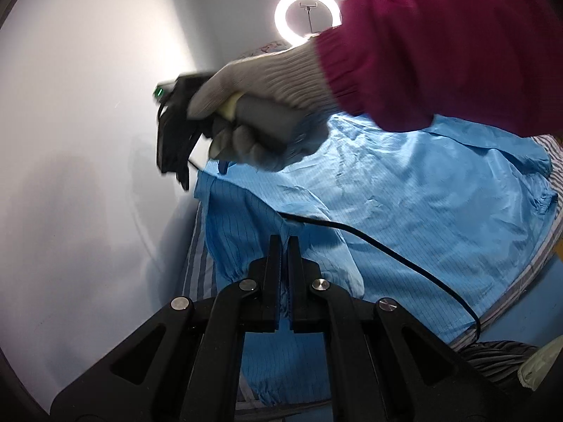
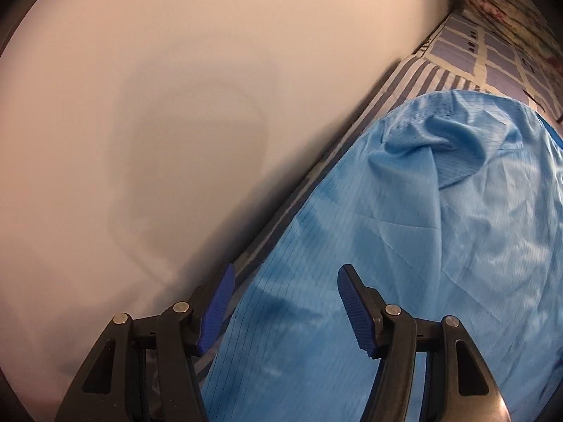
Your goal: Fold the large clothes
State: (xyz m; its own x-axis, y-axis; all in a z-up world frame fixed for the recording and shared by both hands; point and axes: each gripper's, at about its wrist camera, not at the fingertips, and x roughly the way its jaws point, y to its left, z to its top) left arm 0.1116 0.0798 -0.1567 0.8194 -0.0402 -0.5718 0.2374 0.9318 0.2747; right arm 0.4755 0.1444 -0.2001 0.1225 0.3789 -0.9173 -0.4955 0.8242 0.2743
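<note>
A large light-blue garment [image 1: 422, 193] with fine dark lines lies spread and creased over a bed. My left gripper [image 1: 285, 241] is shut, with a fold of the garment near its sleeve pinched between the jaws and cloth hanging below. In the left wrist view a gloved hand [image 1: 274, 77] in a magenta sleeve [image 1: 440, 52] holds my right gripper [image 1: 174, 161], blurred, over the garment's far corner by the wall. In the right wrist view my right gripper [image 2: 288, 269] stands open above the garment [image 2: 387, 246]; nothing is between its blue pads [image 2: 352, 306].
A white wall [image 1: 88, 140] runs close along the bed's striped sheet [image 2: 404, 81]. A black cable [image 1: 387, 246] trails across the garment. A lit ring light [image 1: 308, 14] stands behind the bed. A patterned quilt [image 2: 492, 45] lies beyond the garment.
</note>
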